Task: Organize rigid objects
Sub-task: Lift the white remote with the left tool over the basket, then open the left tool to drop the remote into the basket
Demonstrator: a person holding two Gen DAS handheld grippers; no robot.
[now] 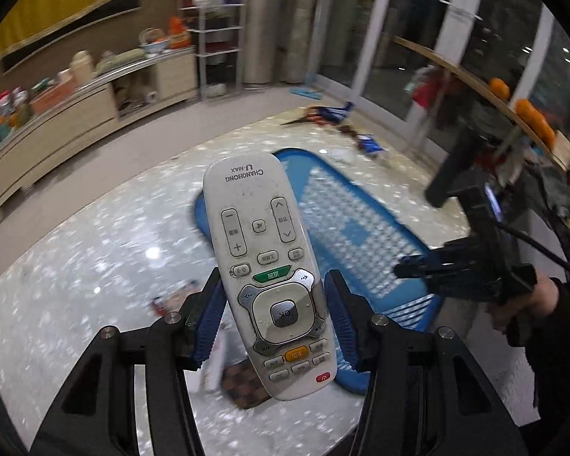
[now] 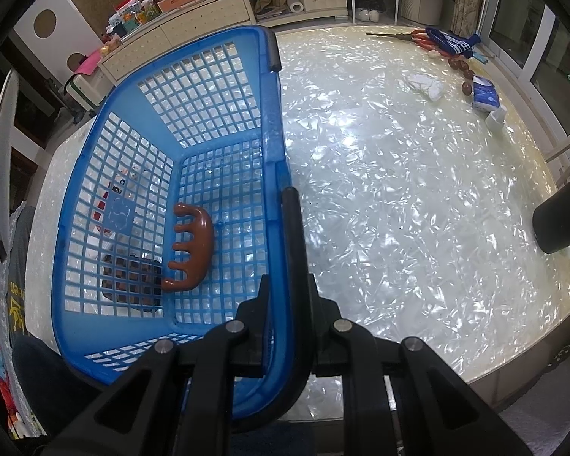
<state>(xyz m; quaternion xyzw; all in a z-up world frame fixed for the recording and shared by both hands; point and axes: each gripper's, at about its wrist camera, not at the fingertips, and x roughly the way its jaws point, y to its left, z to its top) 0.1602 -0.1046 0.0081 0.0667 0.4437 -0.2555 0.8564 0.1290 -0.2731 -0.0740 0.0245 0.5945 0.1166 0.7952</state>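
Blue-padded, the left gripper clamps a white remote control by its sides, lifted above the pearly tabletop. Right of it stands the blue basket, holding a brown massager; the right gripper is closed tight on its rim.

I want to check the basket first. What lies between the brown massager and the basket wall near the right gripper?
Only bare blue basket grid lies between the brown massager and that wall, in the right wrist view.
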